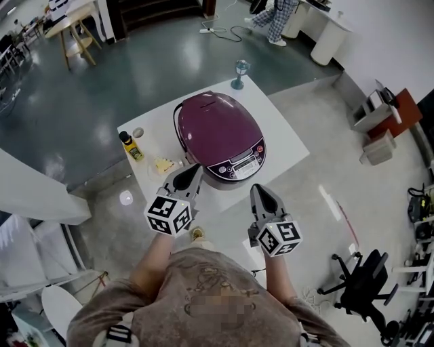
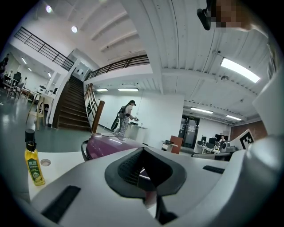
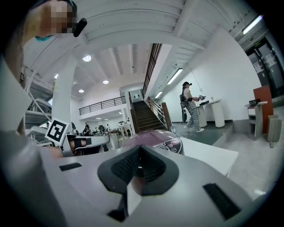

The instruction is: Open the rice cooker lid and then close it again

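Note:
A purple rice cooker (image 1: 218, 133) with its lid down stands on a white table (image 1: 285, 146); its control panel (image 1: 244, 161) faces me. My left gripper (image 1: 194, 169) is shut and empty, its tips just short of the cooker's front left. My right gripper (image 1: 259, 191) is also shut and empty, over the table's near edge, in front of the panel and apart from it. In the left gripper view the jaws (image 2: 143, 150) are together with the cooker (image 2: 106, 144) just beyond. In the right gripper view the closed jaws (image 3: 140, 149) point at the cooker (image 3: 155, 138).
A yellow oil bottle (image 1: 131, 146), a small round cap (image 1: 138, 133) and a yellowish scrap (image 1: 163, 165) lie left of the cooker. A stemmed glass (image 1: 239, 73) stands at the table's far corner. An office chair (image 1: 359, 281) is on the floor at right. A person (image 1: 274, 20) stands far back.

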Motion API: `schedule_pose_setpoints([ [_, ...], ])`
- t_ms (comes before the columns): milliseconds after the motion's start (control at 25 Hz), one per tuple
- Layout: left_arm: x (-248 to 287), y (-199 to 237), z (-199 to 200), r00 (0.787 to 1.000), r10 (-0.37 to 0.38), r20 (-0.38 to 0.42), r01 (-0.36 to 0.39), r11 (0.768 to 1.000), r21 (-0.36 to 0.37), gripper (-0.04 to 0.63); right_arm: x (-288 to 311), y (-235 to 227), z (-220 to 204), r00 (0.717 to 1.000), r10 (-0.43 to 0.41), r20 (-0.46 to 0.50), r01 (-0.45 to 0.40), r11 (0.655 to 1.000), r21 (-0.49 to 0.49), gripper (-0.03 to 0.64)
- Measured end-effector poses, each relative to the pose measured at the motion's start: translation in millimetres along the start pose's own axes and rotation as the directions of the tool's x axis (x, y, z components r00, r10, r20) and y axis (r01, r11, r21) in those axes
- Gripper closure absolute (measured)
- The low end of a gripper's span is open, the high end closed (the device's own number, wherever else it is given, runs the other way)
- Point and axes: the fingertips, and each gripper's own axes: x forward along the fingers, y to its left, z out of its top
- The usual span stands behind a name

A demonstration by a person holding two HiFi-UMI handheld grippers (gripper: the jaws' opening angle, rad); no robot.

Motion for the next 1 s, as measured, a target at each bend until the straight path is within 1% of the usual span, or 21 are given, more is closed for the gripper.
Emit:
schedule_pose_setpoints([
  [280,25,15,5,1.000,-0.015,-0.008,0.015,1.000,-0.005,0.575,24,-12,7,1.000,-0.008,-0.008,0.008,1.000,-0.005,0.615],
  [480,32,22,1,1.000,-0.010,-0.021,0.009,1.000,-0.011,0.575,35,-18,8,1.000,-0.002,-0.016,0.001,1.000,-0.012,0.615],
  [840,45,32,2,0.998,0.054,-0.028,-0.054,0.998,-0.015,0.575,56,-30,22,0.997,0.066,-0.032,-0.066,0.998,-0.017,0.615],
  [1000,49,34,-2,0.996,0.079,-0.044,-0.080,0.997,-0.018,0.575,64,-34,25,0.993,0.103,-0.053,-0.104,0.994,-0.021,0.615],
])
